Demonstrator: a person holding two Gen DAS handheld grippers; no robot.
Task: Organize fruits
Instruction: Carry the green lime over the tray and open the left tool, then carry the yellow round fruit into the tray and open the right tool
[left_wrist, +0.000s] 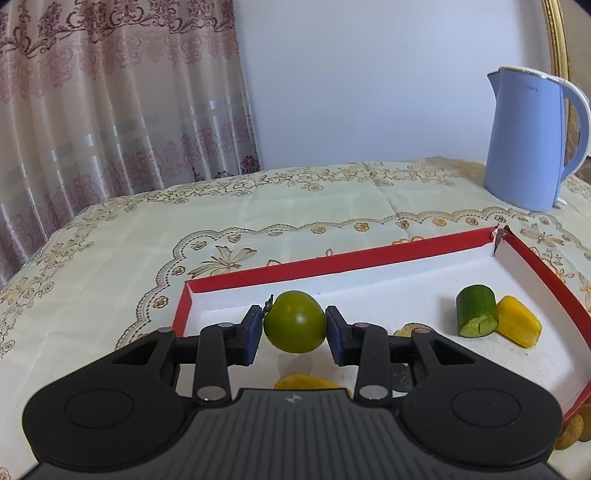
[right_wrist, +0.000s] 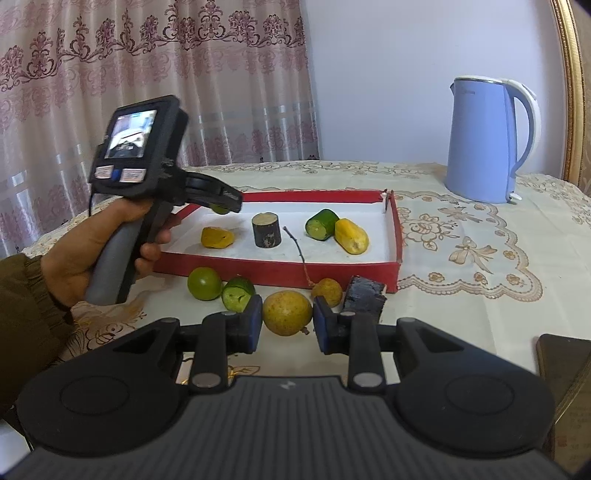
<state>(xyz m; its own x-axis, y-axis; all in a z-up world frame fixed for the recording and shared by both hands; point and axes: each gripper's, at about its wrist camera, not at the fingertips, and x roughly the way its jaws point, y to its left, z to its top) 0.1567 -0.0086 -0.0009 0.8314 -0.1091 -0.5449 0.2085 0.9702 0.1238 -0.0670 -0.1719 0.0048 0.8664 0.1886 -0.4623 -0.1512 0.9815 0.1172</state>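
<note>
My left gripper is shut on a round green fruit, which hangs just above the white floor of the red-rimmed tray. The right wrist view shows that gripper in a person's hand over the tray's left end. My right gripper is shut on a round yellow fruit in front of the tray. The tray holds a green cucumber piece, two yellow pieces, a dark cylinder and a twig.
On the cloth before the tray lie another green fruit, a cut cucumber piece, a small yellow fruit and a dark block. A blue kettle stands back right. A dark flat object lies at the right edge.
</note>
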